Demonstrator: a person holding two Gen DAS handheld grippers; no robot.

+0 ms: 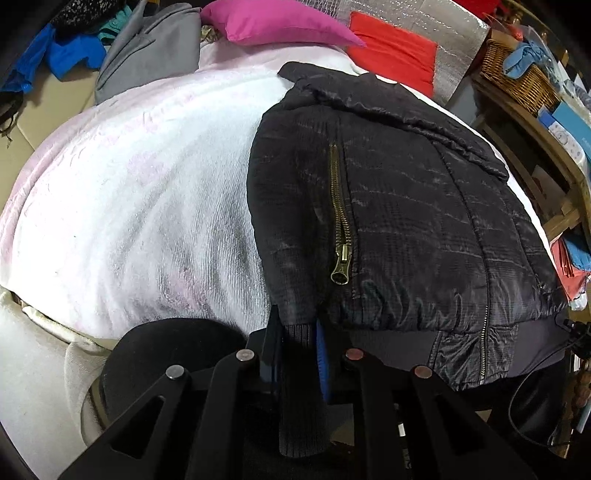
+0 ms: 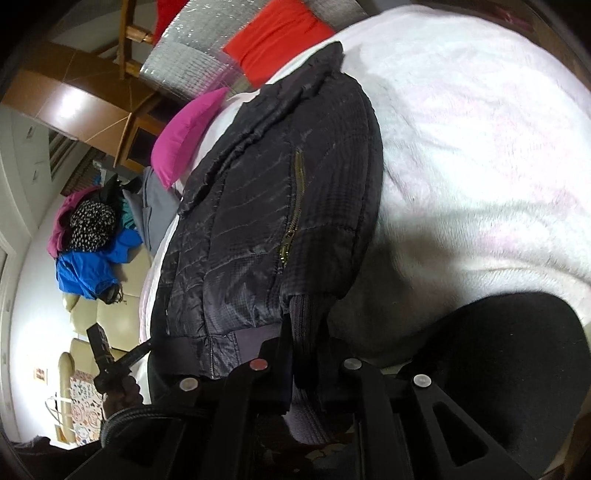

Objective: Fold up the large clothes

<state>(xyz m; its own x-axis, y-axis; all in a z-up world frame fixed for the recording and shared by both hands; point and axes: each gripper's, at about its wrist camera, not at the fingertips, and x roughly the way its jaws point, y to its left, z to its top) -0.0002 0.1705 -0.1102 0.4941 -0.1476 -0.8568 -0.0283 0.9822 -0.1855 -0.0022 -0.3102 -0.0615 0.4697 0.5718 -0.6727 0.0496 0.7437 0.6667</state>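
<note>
Between the left gripper's [image 1: 295, 343] jaws: a ribbed knit cuff [image 1: 295, 334], pinched tight. Between the right gripper's [image 2: 306, 350] jaws: the same sort of ribbed knit, cuff or hem band [image 2: 308, 321], likewise clamped; cannot tell which part exactly.

Just beyond both grips: the black quilted jacket [image 1: 406, 206], spread flat on the white blanket [image 1: 129, 192] of the bed, collar at the far end, ribbed hem at the near edge. Brass pocket zipper [image 1: 341, 221] closed, pull hanging toward the jaws.

Handling, as a judgement: light, puffy and compressible; shell shiny and probably slippery, likely to slide off itself once folded and to spring back open. Ribbed knit the surest hold, being grippy and thick; smooth padded panels poorer. Metal zipper worth avoiding with the jaws.

Farther out: magenta pillow [image 1: 273, 22] and red cloth [image 1: 395, 48] past the collar, grey garment [image 1: 155, 44] and blue garment [image 1: 74, 55] off to one side, wicker basket [image 1: 517, 70] on wooden shelving to the other.

No brand, label or legible writing on the jacket; print on boxes near the basket too small to read.
</note>
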